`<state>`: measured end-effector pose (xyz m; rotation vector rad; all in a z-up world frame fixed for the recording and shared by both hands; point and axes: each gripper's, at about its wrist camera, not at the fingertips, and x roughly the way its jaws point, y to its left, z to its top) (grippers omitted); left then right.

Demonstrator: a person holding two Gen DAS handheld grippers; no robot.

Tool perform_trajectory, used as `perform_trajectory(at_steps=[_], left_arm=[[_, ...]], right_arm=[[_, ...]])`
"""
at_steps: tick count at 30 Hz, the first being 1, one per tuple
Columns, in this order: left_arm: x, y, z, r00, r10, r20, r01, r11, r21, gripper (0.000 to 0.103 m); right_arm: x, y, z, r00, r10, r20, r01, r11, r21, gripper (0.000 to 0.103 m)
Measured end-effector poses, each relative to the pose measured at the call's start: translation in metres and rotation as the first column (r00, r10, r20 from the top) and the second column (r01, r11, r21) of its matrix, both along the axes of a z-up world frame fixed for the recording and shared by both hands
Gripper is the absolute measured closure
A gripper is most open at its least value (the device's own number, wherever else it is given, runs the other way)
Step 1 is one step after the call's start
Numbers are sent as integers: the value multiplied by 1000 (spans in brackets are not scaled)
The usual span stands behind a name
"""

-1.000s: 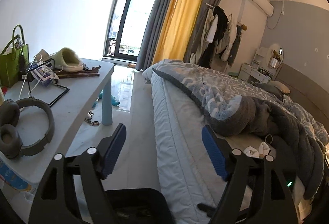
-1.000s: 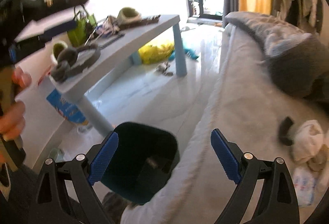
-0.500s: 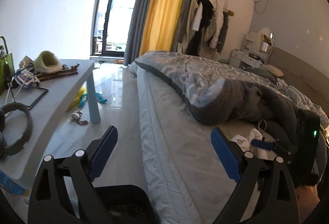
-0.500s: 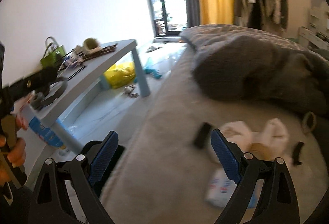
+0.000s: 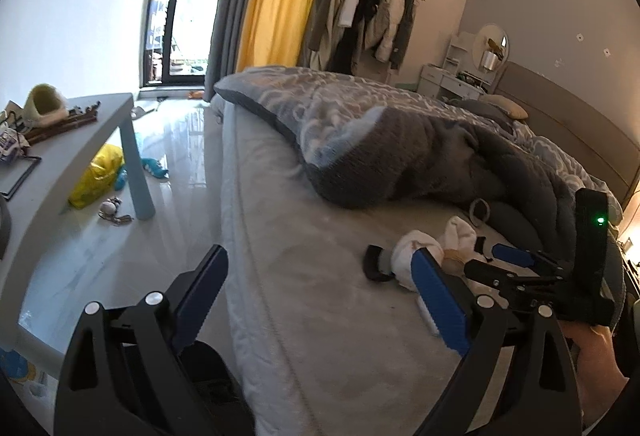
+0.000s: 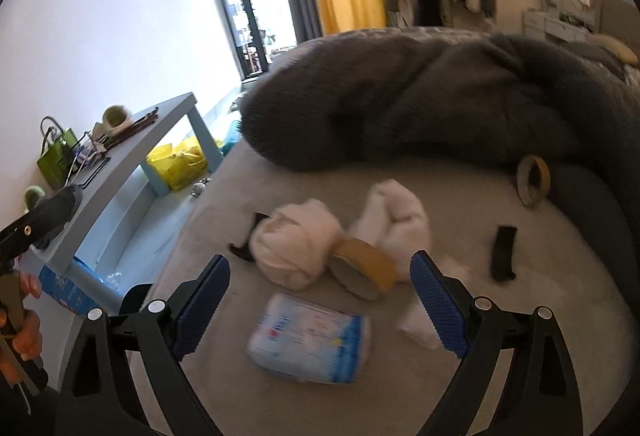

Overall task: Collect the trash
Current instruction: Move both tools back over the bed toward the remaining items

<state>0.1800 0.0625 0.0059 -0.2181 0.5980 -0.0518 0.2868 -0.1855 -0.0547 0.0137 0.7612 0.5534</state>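
Trash: the blue-and-white packet (image 6: 308, 342) lies on the near bed (image 6: 540, 316), between my right gripper's (image 6: 320, 302) spread, empty jaws. Approach step; next, descend and close. My left gripper (image 5: 320, 300), also spread, hangs over the bed's edge.

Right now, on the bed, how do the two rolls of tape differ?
The near tape roll lies tipped against the white cloth bundles, just ahead of the right gripper; the far tape roll stands more upright by the grey blanket. The near one looks yellower and wider-banded, the far one paler and thinner. Both are open rings resting on the mattress.
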Motion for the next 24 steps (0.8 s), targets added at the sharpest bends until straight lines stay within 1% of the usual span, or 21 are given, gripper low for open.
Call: perform_trajectory(at_steps=[6, 8, 11, 15, 16, 17, 21, 23, 24], left_arm=[[8, -22, -10, 998, -49, -36, 50, 999, 0, 9], [9, -29, -14, 997, -66, -48, 66, 998, 3, 9], [13, -42, -19, 993, -95, -70, 96, 995, 9, 9], [17, -61, -28, 985, -141, -101, 143, 990, 5, 9], [19, -67, -30, 981, -157, -113, 159, 987, 3, 9], [19, -71, -33, 978, -170, -122, 172, 985, 0, 9], [25, -93, -44, 961, -220, -167, 221, 975, -13, 8], [27, -100, -49, 954, -234, -187, 236, 972, -14, 7], [28, -104, -52, 951, -239, -196, 242, 970, -11, 7]], right_arm=[[15, -22, -27, 996, -47, -77, 48, 999, 9, 11], [18, -25, -33, 995, -58, -79, 58, 998, -12, 11], [21, -28, -38, 995, -74, -60, 70, 995, -74, 11], [26, -34, -44, 994, -89, -67, 82, 991, -109, 11], [27, -36, -46, 993, -92, -74, 83, 990, -114, 13], [29, -39, -49, 992, -98, -80, 88, 990, -114, 22], [34, -52, -56, 988, -115, -100, 104, 989, -109, 37], [36, -60, -59, 986, -124, -108, 112, 988, -106, 50], [38, -64, -61, 985, -127, -119, 116, 989, -97, 52]])
